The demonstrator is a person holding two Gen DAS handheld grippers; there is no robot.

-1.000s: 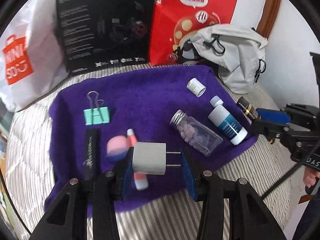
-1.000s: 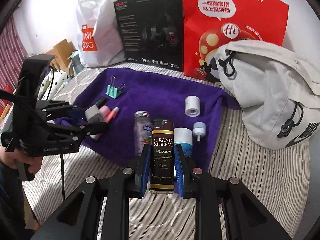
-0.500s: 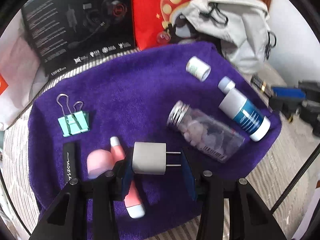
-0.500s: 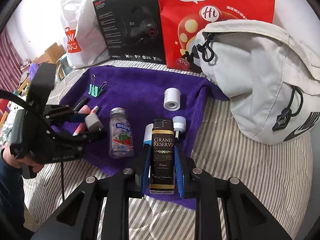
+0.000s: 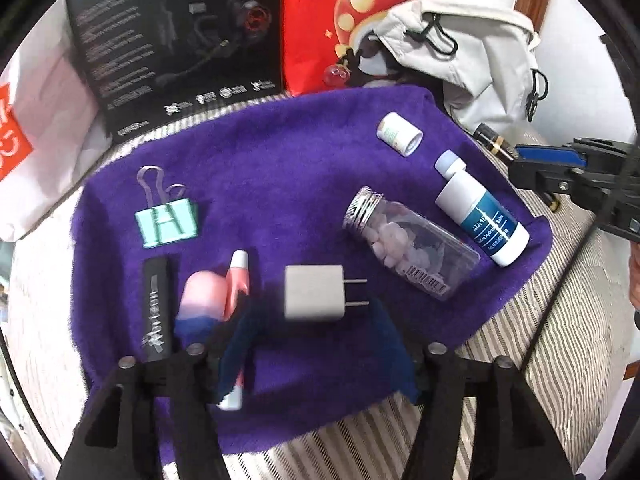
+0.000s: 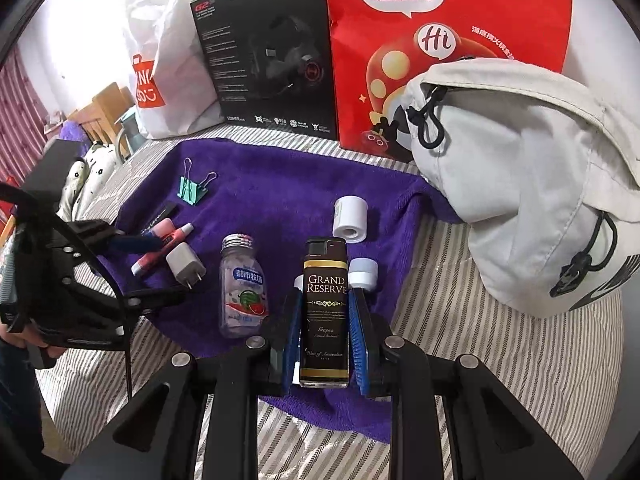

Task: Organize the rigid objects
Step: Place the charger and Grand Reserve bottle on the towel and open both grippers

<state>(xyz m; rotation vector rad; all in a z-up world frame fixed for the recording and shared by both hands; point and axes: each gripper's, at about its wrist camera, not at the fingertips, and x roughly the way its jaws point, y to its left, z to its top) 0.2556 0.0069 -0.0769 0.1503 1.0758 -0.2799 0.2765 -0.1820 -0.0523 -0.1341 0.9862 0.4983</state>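
left wrist view, read left to right across the purple towel (image 5: 280, 160) on the bed (image 6: 460, 360).

- far left: black tube (image 5: 156, 308), long axis running away from the camera; green binder clip (image 5: 166, 224) beyond it.
- next: pink tube (image 5: 236, 280), roughly parallel to the black tube, near end hidden behind a blurred blue pad.
- centre: white charger (image 5: 314, 293), flat on the towel, prongs pointing right. long axis set crosswise, from one finger toward the other.
- left claw (image 5: 316, 344): fingers spread wide, gripping nothing. charger just ahead of the tips and centred in the gap, touching neither pad as far as the blur allows.
- right of centre: clear pill bottle (image 5: 408, 248) and blue-and-white bottle (image 5: 480, 216), both lying down, caps toward the far side.
- far right: right claw (image 6: 324, 312), clamped on the black lighter (image 6: 325, 292).

right wrist view: lighter held with long axis in line with the fingers, top pointing forward, hanging above the near right part of the towel, over the blue-and-white bottle (mostly hidden behind it).

judgement for the coming move: charger counted as placed; lighter not yet set down. bare towel lies ahead and to the left of the right claw, between the pill bottle and the small white bottle (image 6: 351, 219). right claw nearer to that patch than the left. expect to carry forward-left before lowering, to avoid landing on the bottle beneath.
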